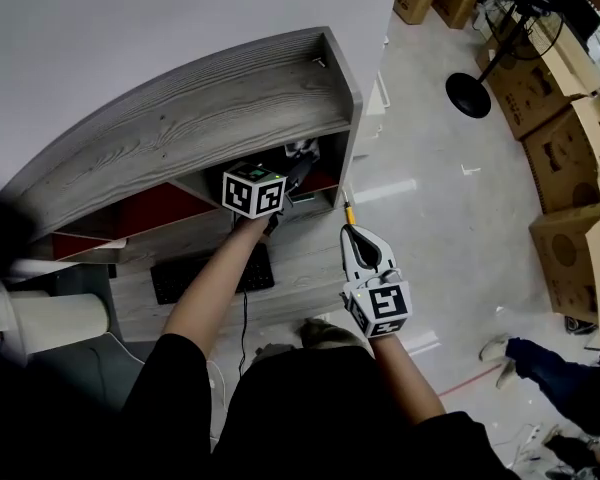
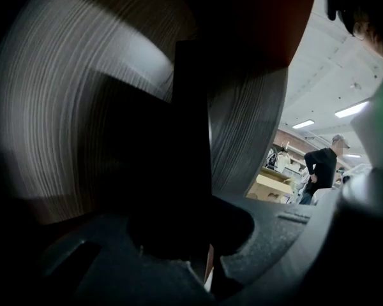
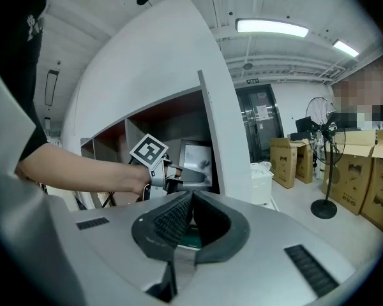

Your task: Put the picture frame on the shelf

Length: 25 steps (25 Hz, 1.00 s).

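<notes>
holding flat rectangular frame (image 3: 198, 158), grained grey shelf (image 1: 210, 108)

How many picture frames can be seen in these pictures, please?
1. The picture frame stands in the right end compartment of the shelf, at the left gripper. Other compartments are partly hidden, so more may exist.

You can read no text here: the cubes on your left gripper (image 1: 295, 173) and right gripper (image 1: 348, 216) carry only square patterns, and the print on the cardboard boxes (image 3: 364, 177) and the door's sheet (image 3: 263, 112) is too small.
</notes>
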Tool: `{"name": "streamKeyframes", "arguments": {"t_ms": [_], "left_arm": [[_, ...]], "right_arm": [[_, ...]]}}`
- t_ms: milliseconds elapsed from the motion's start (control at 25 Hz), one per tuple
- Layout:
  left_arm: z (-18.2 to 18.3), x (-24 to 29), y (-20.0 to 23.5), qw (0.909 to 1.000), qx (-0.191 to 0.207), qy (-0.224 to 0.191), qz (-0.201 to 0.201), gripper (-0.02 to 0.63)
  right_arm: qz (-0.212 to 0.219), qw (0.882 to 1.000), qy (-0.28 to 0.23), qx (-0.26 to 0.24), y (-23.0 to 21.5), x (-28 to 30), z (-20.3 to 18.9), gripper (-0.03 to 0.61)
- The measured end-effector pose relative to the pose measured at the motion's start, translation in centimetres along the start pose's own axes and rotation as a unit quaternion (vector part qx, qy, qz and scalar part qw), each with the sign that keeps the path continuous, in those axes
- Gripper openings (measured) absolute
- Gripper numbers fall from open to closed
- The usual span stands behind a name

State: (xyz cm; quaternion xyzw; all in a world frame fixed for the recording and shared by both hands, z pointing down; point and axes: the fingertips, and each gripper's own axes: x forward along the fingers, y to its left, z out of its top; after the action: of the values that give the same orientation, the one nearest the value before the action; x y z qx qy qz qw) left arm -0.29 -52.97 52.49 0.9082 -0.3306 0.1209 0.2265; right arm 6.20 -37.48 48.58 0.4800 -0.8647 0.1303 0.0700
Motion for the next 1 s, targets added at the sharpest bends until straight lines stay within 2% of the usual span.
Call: {"name": "streamKeyframes", "arguments": {"t_ms": [120, 240, 600, 720, 840, 960, 1000], "left_arm": [[-0.2, 0.5, 0.7, 0.9994, 0.011, 0.028, 0.018, 0.029], [-0.1, 0.8, 1.3, 0.9988, 0.008, 0.035, 0.033, 0.043], [-0.2, 0.4, 3.6, 0.9944, 0.001, 0.040, 0.098, 0.202], [-0.2, 0.0, 4.0, 0.9930, -0.002, 0.035, 0.112, 0.236], [0.2, -0.7, 4.0, 0.9905, 0.019, 0.032, 0.132, 0.238], [1.4, -1.9, 3.8, 0.9849, 0.056, 0.015, 0.163, 0.236], [1.7, -2.3, 3.6, 0.9831, 0.067, 0.009, 0.170, 0.215]], "right_arm": [[0.005, 1.000, -0.003, -0.005, 0.2, 0.1, 0.0, 0.012], [0.008, 1.000, -0.007, -0.012, 0.3, 0.2, -0.1, 0.012], [0.009, 1.000, -0.006, -0.009, 0.4, -0.3, -0.5, 0.012], [0.007, 1.000, -0.007, -0.006, 0.3, -0.6, -0.7, 0.012], [0.006, 1.000, -0.007, -0.004, 0.5, -0.9, -0.9, 0.012], [0.007, 1.000, -0.008, -0.004, 0.5, -1.0, -0.8, 0.012], [0.007, 1.000, -0.008, -0.004, 0.6, -1.0, -0.8, 0.012]]}}
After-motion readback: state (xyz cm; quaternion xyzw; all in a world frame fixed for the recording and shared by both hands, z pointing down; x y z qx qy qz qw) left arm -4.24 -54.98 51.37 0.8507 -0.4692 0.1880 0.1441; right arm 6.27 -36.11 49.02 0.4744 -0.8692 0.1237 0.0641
